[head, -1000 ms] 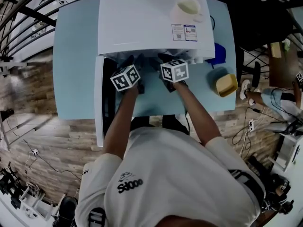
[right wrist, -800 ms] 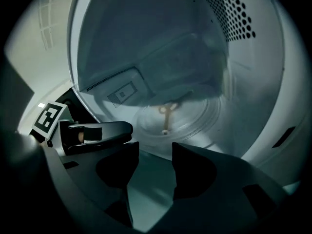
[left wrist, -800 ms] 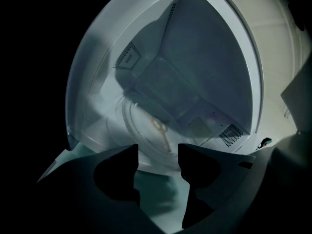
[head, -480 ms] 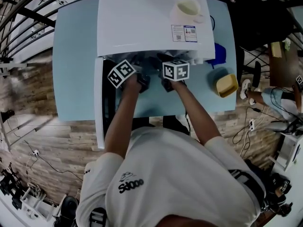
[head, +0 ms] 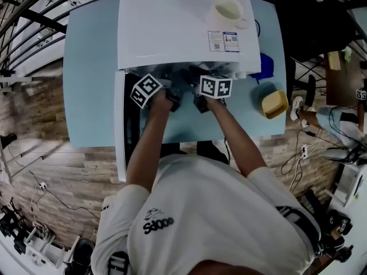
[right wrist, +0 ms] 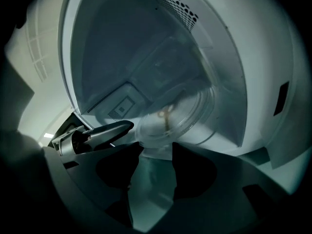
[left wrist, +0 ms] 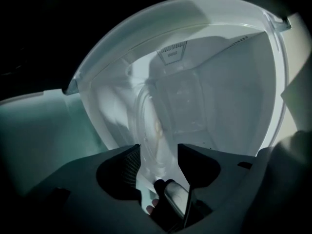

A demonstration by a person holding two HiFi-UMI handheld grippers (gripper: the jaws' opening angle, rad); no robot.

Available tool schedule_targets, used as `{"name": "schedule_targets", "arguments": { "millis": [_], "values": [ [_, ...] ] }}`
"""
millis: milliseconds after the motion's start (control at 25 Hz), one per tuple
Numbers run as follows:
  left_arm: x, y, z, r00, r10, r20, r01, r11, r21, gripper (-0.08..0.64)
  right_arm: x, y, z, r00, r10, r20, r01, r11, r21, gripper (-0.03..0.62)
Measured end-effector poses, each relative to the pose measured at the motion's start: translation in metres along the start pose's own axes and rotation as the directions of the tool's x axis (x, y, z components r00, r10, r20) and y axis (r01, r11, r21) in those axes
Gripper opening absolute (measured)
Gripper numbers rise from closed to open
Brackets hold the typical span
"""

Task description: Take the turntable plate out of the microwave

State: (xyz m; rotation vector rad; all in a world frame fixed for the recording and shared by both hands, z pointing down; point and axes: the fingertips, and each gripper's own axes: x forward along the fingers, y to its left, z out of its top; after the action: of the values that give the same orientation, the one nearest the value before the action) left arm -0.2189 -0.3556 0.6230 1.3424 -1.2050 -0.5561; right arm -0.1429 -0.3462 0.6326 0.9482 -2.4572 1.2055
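Turntable plate (right wrist: 185, 121), clear glass, lies inside the cavity of the white microwave (head: 172, 27), flat on the cavity floor with its near rim toward the opening. From where I stand the pale blue tabletop (head: 92, 85) is the biggest thing here, set on a wood-plank floor (head: 40, 171), and the microwave sits toward its back edge. A person (head: 212, 211) in a white T-shirt stands at the front edge with both forearms stretched to the microwave's mouth. The microwave door (head: 120, 125) hangs swung out on the left, beside the person's left arm. The left gripper (left wrist: 157, 155) is rolled onto its side and reaches into the opening. Its jaws have just been opening and stand spread wide, with the plate's near rim in the gap between them and neither pad pressing on it. The right gripper (right wrist: 155, 152) is just beside it, also pointed into the cavity, jaws apart, the plate's rim right at their tips and not pinched. One dark finger (right wrist: 109, 129) of the left gripper shows to its left. On the tabletop to the right of the microwave lies a yellow rounded block (head: 274, 102). A blue thing (head: 264, 65) I can't make out is tucked against the microwave's side. On the microwave's top sits a pale mug (head: 228, 9) near the right back corner, with a small printed sticker (head: 223, 40) in front of it.
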Motion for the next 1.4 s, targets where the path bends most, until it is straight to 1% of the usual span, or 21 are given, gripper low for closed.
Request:
{"name": "schedule_targets", "arguments": {
  "millis": [120, 240, 360, 440, 520, 600, 760, 800, 840, 960, 1000, 1040, 1200, 1400],
  "values": [
    [0.001, -0.002, 0.002, 1.0, -0.014, 0.005, 0.014, 1.0, 0.011, 0.245, 0.003, 0.002, 0.003, 0.999, 0.027, 0.033, -0.03, 0.997, 0.071, 0.19],
    [0.0, -0.005, 0.005, 0.999, -0.029, 0.021, 0.028, 0.999, 0.018, 0.245, 0.003, 0.008, 0.01, 0.996, 0.062, 0.07, -0.072, 0.985, 0.155, 0.189],
    [-0.001, -0.011, 0.007, 0.998, -0.059, 0.034, 0.058, 0.998, 0.02, 0.244, 0.002, 0.007, 0.013, 0.989, 0.087, 0.119, -0.113, 0.966, 0.231, 0.189],
    [-0.002, -0.017, 0.007, 0.996, -0.078, 0.031, 0.077, 0.996, 0.035, 0.24, 0.001, 0.003, 0.016, 0.983, 0.092, 0.159, -0.135, 0.947, 0.292, 0.189],
    [-0.003, -0.024, 0.006, 0.996, -0.085, 0.028, 0.083, 0.994, 0.066, 0.233, 0.0, -0.002, 0.021, 0.973, 0.092, 0.211, -0.166, 0.916, 0.365, 0.189],
    [-0.003, -0.025, 0.005, 0.996, -0.081, 0.026, 0.079, 0.994, 0.075, 0.229, -0.001, -0.006, 0.027, 0.96, 0.093, 0.266, -0.203, 0.882, 0.425, 0.189],
    [-0.007, -0.026, 0.005, 0.996, -0.081, 0.028, 0.079, 0.995, 0.065, 0.217, 0.003, -0.005, 0.034, 0.947, 0.097, 0.308, -0.242, 0.843, 0.481, 0.187],
    [-0.007, -0.027, 0.005, 0.996, -0.084, 0.029, 0.082, 0.994, 0.067, 0.213, 0.005, -0.006, 0.035, 0.942, 0.098, 0.321, -0.256, 0.827, 0.5, 0.187],
    [-0.007, -0.029, 0.006, 0.996, -0.089, 0.03, 0.087, 0.994, 0.071, 0.212, 0.006, -0.007, 0.037, 0.935, 0.1, 0.34, -0.276, 0.806, 0.524, 0.174],
    [-0.008, -0.035, 0.007, 0.994, -0.108, 0.029, 0.105, 0.991, 0.086, 0.206, 0.009, -0.014, 0.041, 0.907, 0.102, 0.409, -0.349, 0.727, 0.592, 0.119],
    [-0.008, -0.036, 0.007, 0.993, -0.111, 0.028, 0.108, 0.99, 0.088, 0.204, 0.01, -0.015, 0.042, 0.9, 0.101, 0.423, -0.364, 0.709, 0.604, 0.097],
    [-0.009, -0.037, 0.006, 0.993, -0.111, 0.027, 0.108, 0.99, 0.089, 0.204, 0.011, -0.016, 0.043, 0.896, 0.101, 0.432, -0.373, 0.699, 0.61, 0.091],
    [-0.011, -0.042, 0.005, 0.994, -0.111, 0.014, 0.109, 0.989, 0.103, 0.193, 0.02, -0.013, 0.052, 0.883, 0.118, 0.454, -0.406, 0.677, 0.614, 0.089],
    [-0.01, -0.046, 0.001, 0.991, -0.136, -0.022, 0.137, 0.983, 0.124, 0.193, 0.031, -0.007, 0.07, 0.843, 0.104, 0.528, -0.47, 0.619, 0.628, 0.086]
  ]
}}
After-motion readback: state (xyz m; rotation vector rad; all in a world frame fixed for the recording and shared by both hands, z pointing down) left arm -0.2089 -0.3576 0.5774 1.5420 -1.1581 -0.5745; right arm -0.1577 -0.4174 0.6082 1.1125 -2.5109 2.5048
